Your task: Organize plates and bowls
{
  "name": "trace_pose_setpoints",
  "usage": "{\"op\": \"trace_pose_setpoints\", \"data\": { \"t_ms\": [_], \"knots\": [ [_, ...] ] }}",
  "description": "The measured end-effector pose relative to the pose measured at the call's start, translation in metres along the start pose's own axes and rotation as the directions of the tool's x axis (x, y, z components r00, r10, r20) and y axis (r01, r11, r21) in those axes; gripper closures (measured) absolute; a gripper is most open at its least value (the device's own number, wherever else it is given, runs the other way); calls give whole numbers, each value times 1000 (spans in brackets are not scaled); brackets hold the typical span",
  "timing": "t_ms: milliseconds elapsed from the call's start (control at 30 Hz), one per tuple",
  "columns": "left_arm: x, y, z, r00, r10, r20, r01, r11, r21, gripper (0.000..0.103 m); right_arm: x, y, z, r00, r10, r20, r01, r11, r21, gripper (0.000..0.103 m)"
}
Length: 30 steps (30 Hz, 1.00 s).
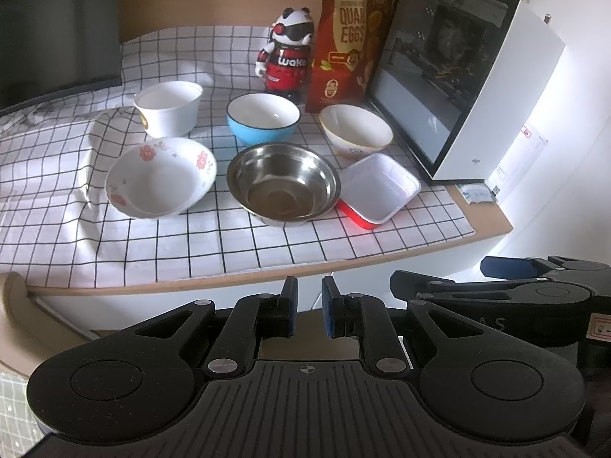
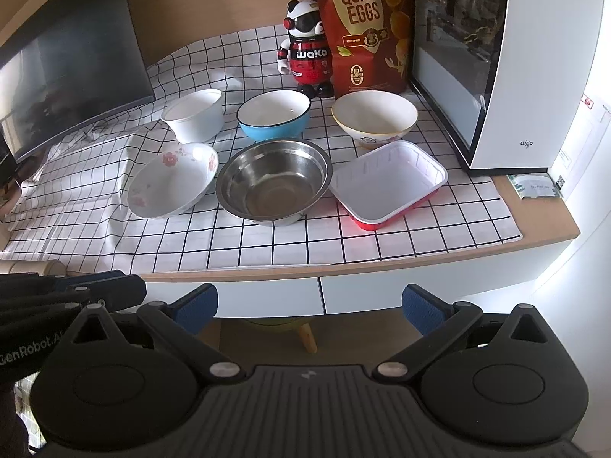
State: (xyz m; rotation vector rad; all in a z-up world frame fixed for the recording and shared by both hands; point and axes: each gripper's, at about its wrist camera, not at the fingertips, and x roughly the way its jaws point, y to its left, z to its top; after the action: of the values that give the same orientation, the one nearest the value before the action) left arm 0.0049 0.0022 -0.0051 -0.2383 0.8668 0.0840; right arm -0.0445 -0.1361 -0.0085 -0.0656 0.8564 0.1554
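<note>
Both black grippers, left gripper (image 1: 309,311) and right gripper (image 2: 309,309), are showing blue pads (image 2: 422,311), silver screws and ribbed bodies.

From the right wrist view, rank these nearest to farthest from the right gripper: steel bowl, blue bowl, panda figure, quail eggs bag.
From the right gripper, open and short of the desk edge:
1. steel bowl, front row, centre.
2. blue bowl, back row, directly behind the steel one.
3. panda figure and quail eggs bag, side by side at the back wall, bag on the right; too close to call.
</note>
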Motion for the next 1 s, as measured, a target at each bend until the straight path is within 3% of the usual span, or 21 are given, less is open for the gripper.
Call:
{"op": "trace_pose_setpoints", "data": {
  "t_ms": [1000],
  "knots": [
    [0,4,-4,1000,-10,-17,10,1000,-10,86,1,3,-1,1000,-1,-4,1,1000,2,0]
  ]
}}
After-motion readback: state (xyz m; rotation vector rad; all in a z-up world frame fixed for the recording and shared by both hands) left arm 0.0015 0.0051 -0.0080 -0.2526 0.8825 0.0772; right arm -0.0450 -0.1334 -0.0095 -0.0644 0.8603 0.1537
